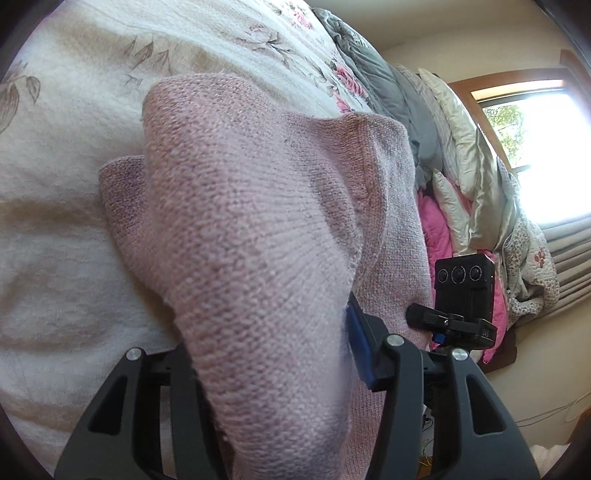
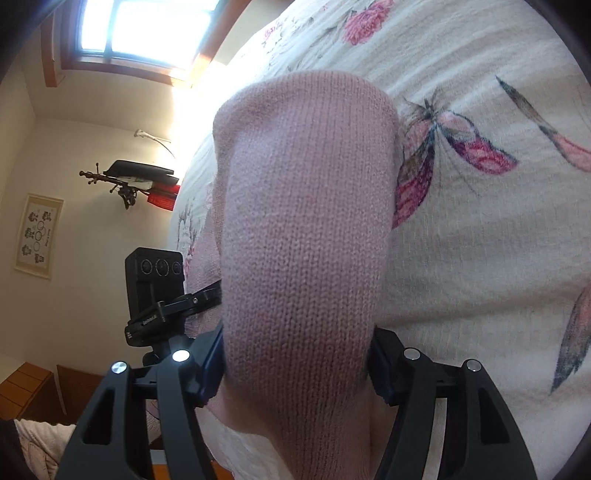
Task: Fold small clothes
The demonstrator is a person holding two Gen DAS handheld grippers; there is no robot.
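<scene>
A pink knitted garment (image 1: 251,206) lies on a cream floral bedspread (image 1: 66,206). In the left wrist view a thick fold of it rises between the fingers of my left gripper (image 1: 273,354), which is shut on the knit. The blue pad of one finger (image 1: 360,343) shows at the fold's right side; the other pad is hidden by cloth. In the right wrist view the same pink garment (image 2: 306,221) drapes forward over my right gripper (image 2: 297,358), which is shut on it, with dark pads pressing both sides of the fold.
Piled bedding (image 1: 454,155) in grey, cream and pink runs along the far side of the bed below a bright window (image 1: 535,147). The right wrist view shows a window (image 2: 136,29), a wall rack (image 2: 136,181) and a wooden chest (image 2: 26,391) by the bed's edge.
</scene>
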